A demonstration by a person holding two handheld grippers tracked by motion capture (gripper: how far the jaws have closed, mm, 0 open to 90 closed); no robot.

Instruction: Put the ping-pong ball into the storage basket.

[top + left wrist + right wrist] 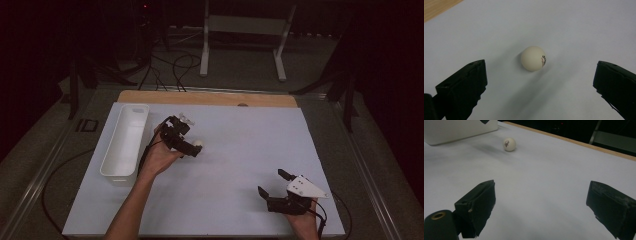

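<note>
- Left gripper [192,147]: held over the white sheet [240,165], left of centre, right of the bin [125,140]. Jaws wide apart, clamped on nothing.
- Ball [533,58]: resting on the sheet, ahead of the left gripper [539,82] and roughly centred between its jaw tips (clear of both, no contact). Dark print on one side.
- Ball [198,143] in the high view: just beside the tip of the left gripper, partly masked by it.
- Right gripper [272,185]: held low near the front right corner of the sheet, well apart from the ball. Jaws wide apart, nothing between them (grey plate on top).
- Right gripper [541,207] in its own view: bare sheet between the jaws; ball [509,144] far ahead and to the left, near the bin [459,128].
- Bin: white, long, narrow, standing along the left edge of the sheet; contents not discernible.
- Wooden edge [207,98]: bordering the far side of the sheet.
</note>
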